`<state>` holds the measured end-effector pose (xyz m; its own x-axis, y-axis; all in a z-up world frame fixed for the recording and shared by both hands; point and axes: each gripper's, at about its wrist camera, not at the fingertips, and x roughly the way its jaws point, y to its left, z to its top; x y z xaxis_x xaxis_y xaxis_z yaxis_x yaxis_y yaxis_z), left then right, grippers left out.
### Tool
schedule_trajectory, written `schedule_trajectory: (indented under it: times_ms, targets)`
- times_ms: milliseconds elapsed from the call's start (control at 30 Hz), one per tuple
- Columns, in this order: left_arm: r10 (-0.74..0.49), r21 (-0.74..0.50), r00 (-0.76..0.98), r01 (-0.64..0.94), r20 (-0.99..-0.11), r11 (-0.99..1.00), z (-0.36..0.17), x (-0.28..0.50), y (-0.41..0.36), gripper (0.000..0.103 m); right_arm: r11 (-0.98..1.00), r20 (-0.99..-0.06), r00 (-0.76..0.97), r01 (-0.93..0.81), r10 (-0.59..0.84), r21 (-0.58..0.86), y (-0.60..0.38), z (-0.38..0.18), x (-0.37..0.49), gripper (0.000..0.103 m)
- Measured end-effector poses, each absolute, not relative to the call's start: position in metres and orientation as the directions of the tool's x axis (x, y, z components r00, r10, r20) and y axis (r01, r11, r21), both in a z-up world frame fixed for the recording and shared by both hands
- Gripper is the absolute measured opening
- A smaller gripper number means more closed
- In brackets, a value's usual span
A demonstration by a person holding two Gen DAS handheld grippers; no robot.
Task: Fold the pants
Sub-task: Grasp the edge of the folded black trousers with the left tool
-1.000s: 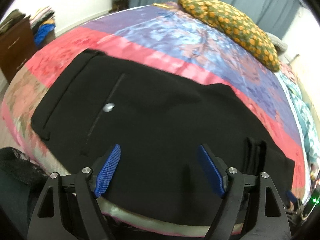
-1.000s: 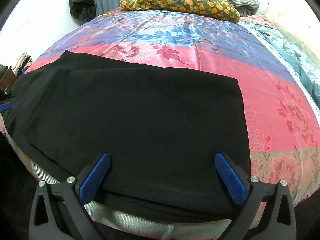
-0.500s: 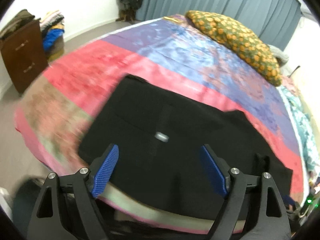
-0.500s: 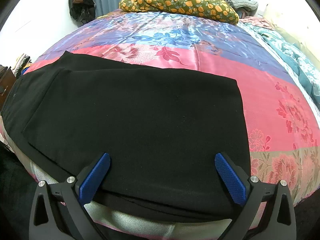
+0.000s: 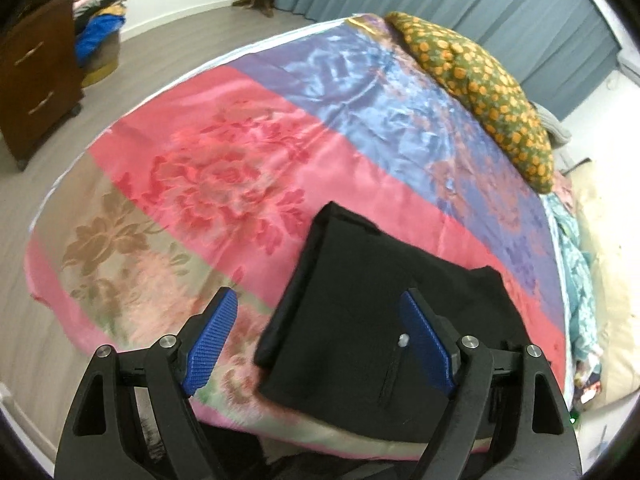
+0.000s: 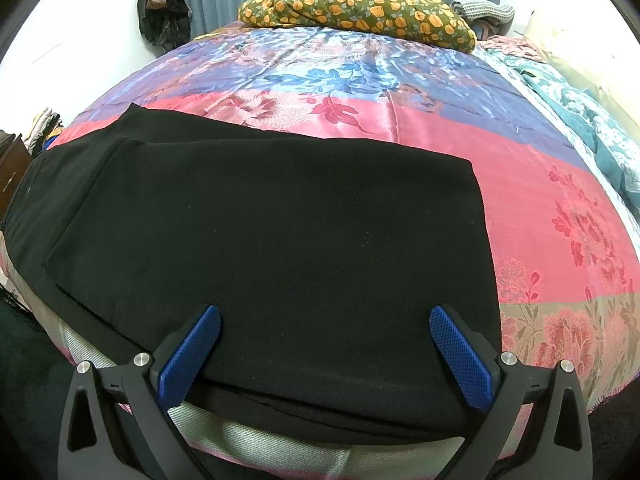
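L claw (image 5: 316, 336): jaws apart, nothing between pads. I've got it hovering over the waist end of the pants (image 5: 384, 320), pointing down at the bed (image 5: 224, 168).
Pants: black, flat on the bed near the front edge, waist end left, legs running right. Look already doubled lengthwise, one leg on the other, top layer's edge showing at left in R view.
Button (image 5: 402, 340): small, pale, just inside the L claw's right pad; marks the waist.
R claw (image 6: 324, 344): jaws wide, empty, parked over the leg end (image 6: 280, 220), above cloth, not gripping.
Step, my read: next fold, end over end.
How I'd do it: L claw takes both layers at a waist corner, R pins or lifts the hem side, keep edges aligned, don't drag cloth off the bed edge.
Risk: slick satin cover, pants may slide.
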<state>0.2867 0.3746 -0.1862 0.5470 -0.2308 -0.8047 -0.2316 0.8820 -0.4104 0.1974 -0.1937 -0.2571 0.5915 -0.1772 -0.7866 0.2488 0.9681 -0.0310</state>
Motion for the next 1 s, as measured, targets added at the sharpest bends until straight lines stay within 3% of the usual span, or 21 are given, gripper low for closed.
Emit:
schedule_trajectory:
  times_ms: [300, 333, 400, 567, 1000]
  targets:
    - [-0.236, -0.322, 0.384, -0.178, -0.893, 0.930, -0.250, 0.336, 0.333, 0.086, 0.966, -0.784, 0.592, 0.255, -0.187, -0.037, -0.193, -0.258, 0.198, 0.103]
    - [-0.221, -0.302, 0.374, -0.174, -0.901, 0.937, -0.257, 0.337, 0.328, 0.088, 0.966, -0.784, 0.592, 0.255, -0.186, -0.037, -0.193, -0.258, 0.198, 0.103]
    - [-0.177, -0.267, 0.405, -0.177, -0.897, 0.947, -0.260, 0.337, 0.323, 0.103, 0.966, -0.783, 0.593, 0.254, -0.186, -0.037, -0.193, -0.258, 0.199, 0.103]
    - [-0.231, -0.323, 0.381, -0.198, -0.895, 0.925, -0.269, 0.339, 0.332, 0.103, 0.967, -0.781, 0.596, 0.251, -0.185, -0.038, -0.193, -0.258, 0.199, 0.103]
    - [-0.226, -0.296, 0.314, -0.194, -0.922, 0.935, -0.270, 0.345, 0.329, 0.103, 0.967, -0.782, 0.595, 0.252, -0.187, -0.039, -0.194, -0.258, 0.200, 0.103]
